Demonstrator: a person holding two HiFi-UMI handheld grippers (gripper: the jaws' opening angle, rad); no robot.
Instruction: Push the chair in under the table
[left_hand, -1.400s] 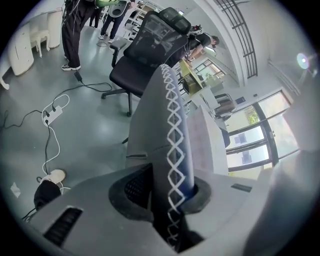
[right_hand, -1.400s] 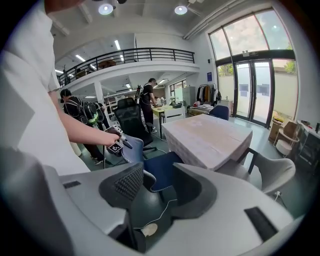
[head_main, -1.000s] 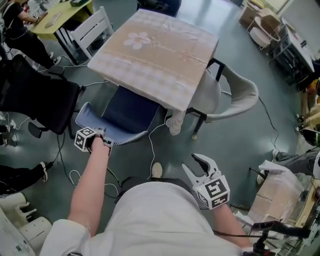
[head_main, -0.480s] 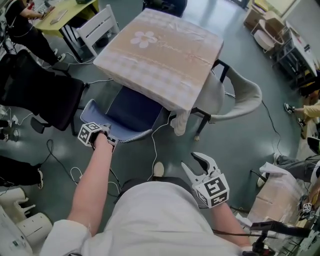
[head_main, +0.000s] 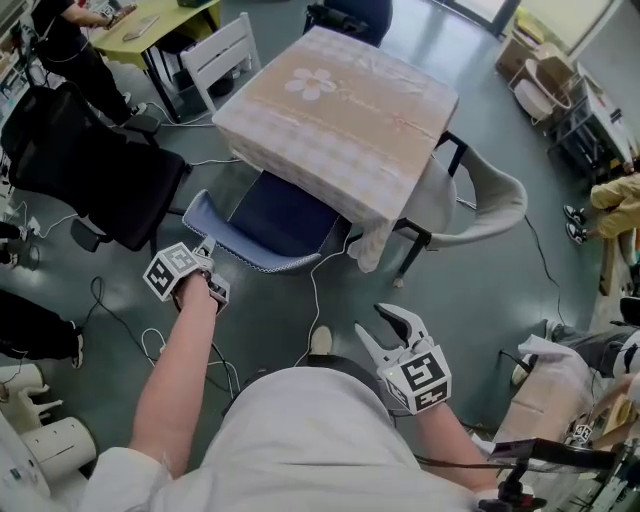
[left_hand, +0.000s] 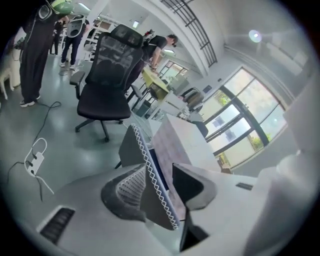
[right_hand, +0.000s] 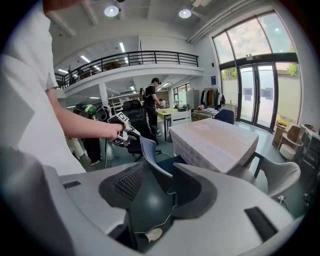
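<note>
L tongs (left_hand: 159, 175) just opened, chair (left_hand: 129, 149) rim btwn, only left gripper view shows; R tongs (right_hand: 159, 172) open, empty.

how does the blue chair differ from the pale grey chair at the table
Colour: the blue chair is dark blue with a paler trimmed rim; the pale grey chair is plain. Contact: the blue chair's back stands between the jaws of the left gripper, which have just been opening; nothing touches the pale grey chair. Both sit partly under the table.
</note>
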